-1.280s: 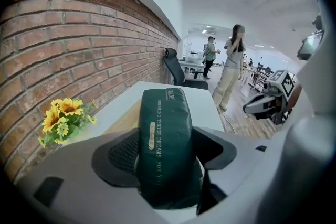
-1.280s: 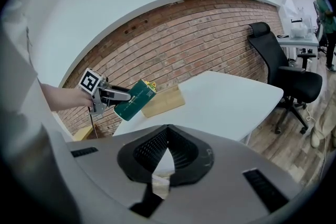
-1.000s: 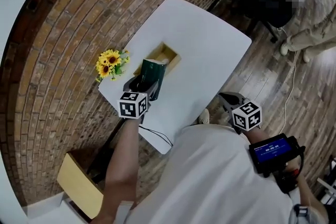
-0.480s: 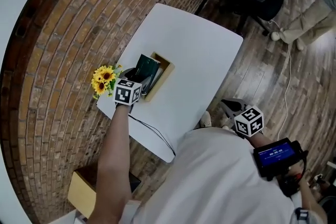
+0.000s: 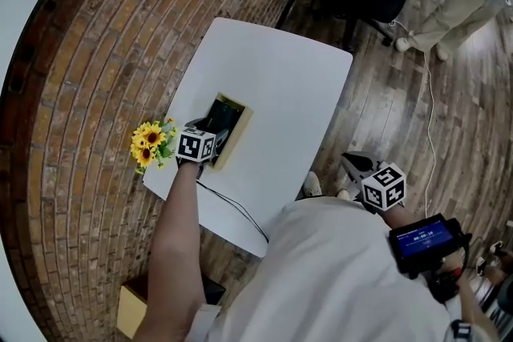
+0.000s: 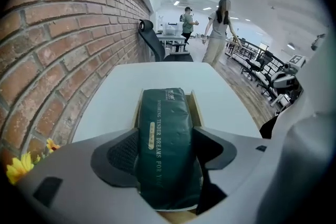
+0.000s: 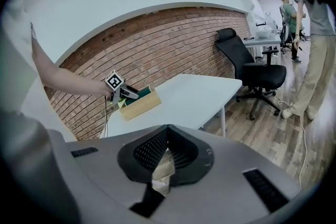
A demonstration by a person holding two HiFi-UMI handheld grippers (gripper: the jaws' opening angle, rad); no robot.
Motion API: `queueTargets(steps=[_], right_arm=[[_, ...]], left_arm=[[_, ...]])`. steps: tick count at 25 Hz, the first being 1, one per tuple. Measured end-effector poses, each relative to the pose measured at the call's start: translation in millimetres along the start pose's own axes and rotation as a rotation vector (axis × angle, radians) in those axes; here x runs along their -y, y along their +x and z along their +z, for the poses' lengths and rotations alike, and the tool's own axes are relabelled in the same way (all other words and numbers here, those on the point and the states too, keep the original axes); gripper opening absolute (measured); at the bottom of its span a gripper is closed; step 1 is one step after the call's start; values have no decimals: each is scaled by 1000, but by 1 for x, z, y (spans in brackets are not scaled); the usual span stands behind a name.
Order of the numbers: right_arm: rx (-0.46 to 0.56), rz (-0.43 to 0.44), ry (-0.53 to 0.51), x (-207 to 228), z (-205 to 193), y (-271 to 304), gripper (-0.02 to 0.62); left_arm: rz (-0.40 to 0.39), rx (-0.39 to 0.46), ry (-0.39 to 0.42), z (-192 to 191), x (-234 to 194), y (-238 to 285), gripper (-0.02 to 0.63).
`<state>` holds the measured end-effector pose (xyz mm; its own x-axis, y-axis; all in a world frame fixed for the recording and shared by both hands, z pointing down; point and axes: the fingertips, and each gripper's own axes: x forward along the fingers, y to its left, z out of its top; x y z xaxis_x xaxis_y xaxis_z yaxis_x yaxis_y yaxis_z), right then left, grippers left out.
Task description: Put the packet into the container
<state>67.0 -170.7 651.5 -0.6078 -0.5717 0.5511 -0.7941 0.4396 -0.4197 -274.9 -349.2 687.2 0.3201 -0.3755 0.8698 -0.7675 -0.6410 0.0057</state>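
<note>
Left gripper view is showing the left gripper (image 6: 165,150) clamping the dark green packet (image 6: 167,113), which is lying inside the wooden container (image 6: 195,107) at its twelve o'clock on the white table (image 6: 220,86). Placing seems nearly finished, with loosening the jaws and backing straight out probably coming next. Wrapper lettering is reading "TENDER DREAMS FOR", while the right gripper (image 7: 167,139) is hanging closed and empty.

- The packet (image 6: 165,144) hides the container's (image 6: 195,107) floor; only wooden rims show.
- From above, the left gripper (image 5: 213,137) covers the container's near end.
- A person (image 5: 453,0) far beyond the container is cut off at the top edge.
</note>
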Motion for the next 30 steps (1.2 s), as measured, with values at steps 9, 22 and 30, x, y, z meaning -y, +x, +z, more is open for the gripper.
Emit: queueTargets(steps=[9, 22, 30], right_arm=[[12, -36, 29, 10, -5, -11, 6], [30, -30, 51, 21, 0, -15, 6], [44, 8, 52, 23, 6, -13, 6]], left_arm=[[0, -32, 57, -5, 2, 15, 333], [27, -5, 17, 5, -4, -4, 336], [116, 206, -94, 26, 8, -48, 301]])
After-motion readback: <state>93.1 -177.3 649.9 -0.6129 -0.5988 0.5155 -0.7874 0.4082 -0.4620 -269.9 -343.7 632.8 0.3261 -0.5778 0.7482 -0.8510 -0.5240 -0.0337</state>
